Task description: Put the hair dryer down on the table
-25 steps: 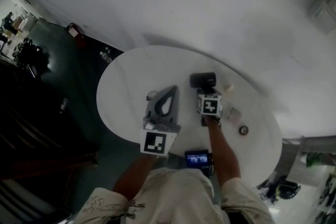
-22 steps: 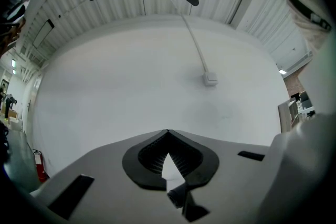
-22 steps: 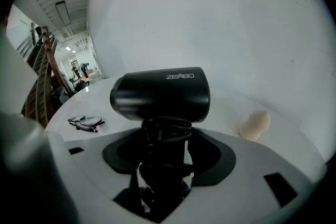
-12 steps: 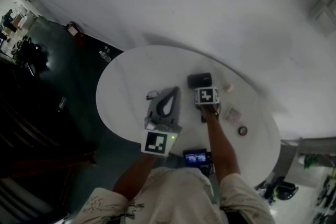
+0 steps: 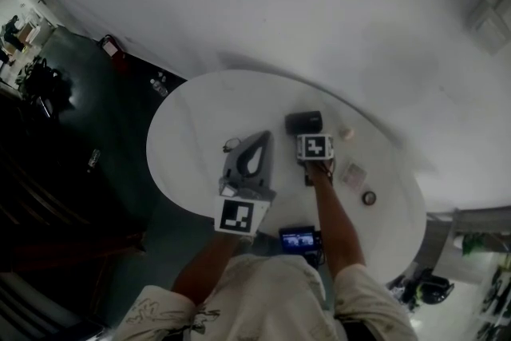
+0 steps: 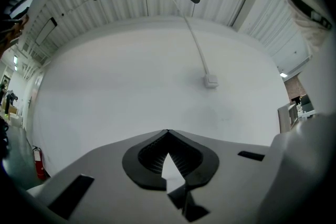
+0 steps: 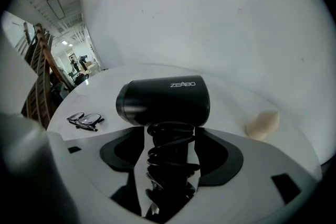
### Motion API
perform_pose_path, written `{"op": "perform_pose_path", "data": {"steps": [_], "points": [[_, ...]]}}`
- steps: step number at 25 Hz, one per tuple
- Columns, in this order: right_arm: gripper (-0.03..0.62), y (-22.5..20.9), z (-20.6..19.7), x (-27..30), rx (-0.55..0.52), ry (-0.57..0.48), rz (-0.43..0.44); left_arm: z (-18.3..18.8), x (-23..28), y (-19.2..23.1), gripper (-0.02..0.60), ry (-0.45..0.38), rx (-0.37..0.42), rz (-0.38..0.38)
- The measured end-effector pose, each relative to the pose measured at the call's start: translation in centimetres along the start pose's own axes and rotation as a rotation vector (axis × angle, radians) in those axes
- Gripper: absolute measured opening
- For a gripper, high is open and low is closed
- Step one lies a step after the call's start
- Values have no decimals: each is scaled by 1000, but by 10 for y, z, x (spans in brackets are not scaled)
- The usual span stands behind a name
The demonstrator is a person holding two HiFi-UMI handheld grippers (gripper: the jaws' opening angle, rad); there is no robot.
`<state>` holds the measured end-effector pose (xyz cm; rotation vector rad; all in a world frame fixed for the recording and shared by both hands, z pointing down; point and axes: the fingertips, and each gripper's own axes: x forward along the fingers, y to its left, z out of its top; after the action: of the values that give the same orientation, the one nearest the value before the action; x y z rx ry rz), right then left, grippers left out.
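Note:
The black hair dryer [image 5: 304, 122] lies on its side on the round white table [image 5: 192, 132]. In the right gripper view its barrel [image 7: 163, 102] points left, and its handle, wrapped in coiled cord, runs back between my jaws. My right gripper [image 5: 308, 136] [image 7: 169, 136] is opening: the jaws stand wide around the handle, with a sliver of gap on the left side. My left gripper [image 5: 263, 135] [image 6: 168, 132] hovers over the table's near left part, tips together, holding nothing and pointed up at the wall.
Folded glasses [image 5: 231, 144] [image 7: 85, 119] lie left of the dryer. A beige sponge [image 5: 347, 134] [image 7: 262, 124] sits to its right. A small square packet [image 5: 354, 174] and a dark round item [image 5: 369, 198] lie further right. A lit screen device [image 5: 299, 239] is at the near edge.
The right gripper sank toward the table with the hair dryer over the first half second, then stayed put. The left gripper has hardly moved.

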<state>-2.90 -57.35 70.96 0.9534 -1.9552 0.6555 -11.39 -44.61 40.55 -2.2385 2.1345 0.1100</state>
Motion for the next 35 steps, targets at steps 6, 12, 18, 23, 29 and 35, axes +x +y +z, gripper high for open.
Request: {"op": "perform_pose_path", "data": {"steps": [6,12,18,23,29,35], "points": [[288,2,-2,-28,25,-39,-33,0,-5,1,-3,-4,-8,-17],[288,-6,31,-81,19,-264,-62,1,1,-8,-3,-7,-47,-57],[288,-1,54,-159,74,-534,-53,3,1,-22,-3,-26,-86,-120],[288,5,68,-230,29,-749,-89,7,6,-35,-3,-36,-90,-169],[287,20,65,-316,-36,-990,-146,11,10,-50,-3,-36,-89,-233],[174,17,43,-359,-70,-1076,-288,14,9,-72,-3,-49,-82,-300]]}}
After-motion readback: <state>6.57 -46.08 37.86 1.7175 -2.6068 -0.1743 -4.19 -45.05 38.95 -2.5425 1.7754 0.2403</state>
